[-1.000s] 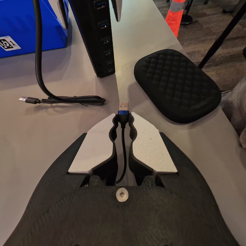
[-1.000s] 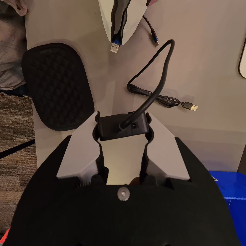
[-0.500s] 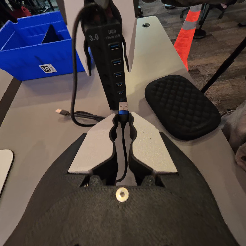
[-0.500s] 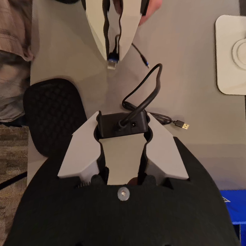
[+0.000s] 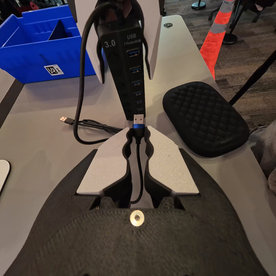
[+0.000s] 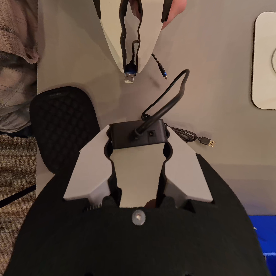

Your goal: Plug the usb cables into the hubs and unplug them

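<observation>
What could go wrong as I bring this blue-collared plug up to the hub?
The USB plug sits off the hub and none of the ports holds it yet; a slanted approach could jam it. The right gripper clamps only the hub's top end, so a push may swing it. The hub's own cable loops near the left gripper and might snag.

Layout: your two grippers face each other over the worktop [image 5: 44, 149], hub between them.

Your right gripper [image 6: 138, 134] holds the hub [image 5: 127, 71] upright; your left gripper [image 5: 138, 129] holds the plug [image 5: 138, 119] just before the hub's lowest port. Hub cable [image 5: 80, 89] loops down its left side onto the worktop. Bin [image 5: 29, 52] behind-left, pad [image 5: 204, 119] right.
</observation>
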### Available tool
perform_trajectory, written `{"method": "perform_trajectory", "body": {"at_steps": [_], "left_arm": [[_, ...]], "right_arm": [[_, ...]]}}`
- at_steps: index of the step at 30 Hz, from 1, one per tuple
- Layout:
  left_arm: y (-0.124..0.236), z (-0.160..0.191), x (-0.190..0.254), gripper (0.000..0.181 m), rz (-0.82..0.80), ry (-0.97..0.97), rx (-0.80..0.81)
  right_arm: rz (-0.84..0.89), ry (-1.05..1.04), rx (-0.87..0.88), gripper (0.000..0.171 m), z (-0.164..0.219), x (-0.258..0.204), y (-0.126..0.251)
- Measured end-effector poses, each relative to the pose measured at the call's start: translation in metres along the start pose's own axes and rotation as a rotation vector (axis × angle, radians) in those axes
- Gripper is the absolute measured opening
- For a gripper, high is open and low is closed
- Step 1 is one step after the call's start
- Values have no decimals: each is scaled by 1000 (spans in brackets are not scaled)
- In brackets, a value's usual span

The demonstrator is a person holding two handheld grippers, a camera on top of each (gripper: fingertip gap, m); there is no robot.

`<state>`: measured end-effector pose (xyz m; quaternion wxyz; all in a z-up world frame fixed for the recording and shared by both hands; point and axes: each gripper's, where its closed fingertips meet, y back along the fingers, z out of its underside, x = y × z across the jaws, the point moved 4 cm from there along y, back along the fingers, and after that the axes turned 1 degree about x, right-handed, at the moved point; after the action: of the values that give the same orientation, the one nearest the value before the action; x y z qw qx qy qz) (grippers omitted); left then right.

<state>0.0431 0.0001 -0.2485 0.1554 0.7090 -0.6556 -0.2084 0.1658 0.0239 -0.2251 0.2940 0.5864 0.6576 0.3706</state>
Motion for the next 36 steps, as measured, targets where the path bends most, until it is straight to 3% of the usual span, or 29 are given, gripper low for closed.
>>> {"method": "perform_trajectory", "body": {"at_steps": [13, 24, 30, 36], "left_arm": [[-3, -14, -2, 15, -13, -20, 34], [20, -20, -14, 15, -97, -2, 53], [36, -6, -18, 15, -117, 22, 18], [25, 1, -12, 15, -85, 16, -6]], "right_arm": [[1, 2, 27, 61, -3, -1, -1], [84, -114, 362, 59, -21, 7, 0], [136, -234, 509, 60, 17, -3, 2], [170, -289, 395, 59, 70, -35, -5]]}}
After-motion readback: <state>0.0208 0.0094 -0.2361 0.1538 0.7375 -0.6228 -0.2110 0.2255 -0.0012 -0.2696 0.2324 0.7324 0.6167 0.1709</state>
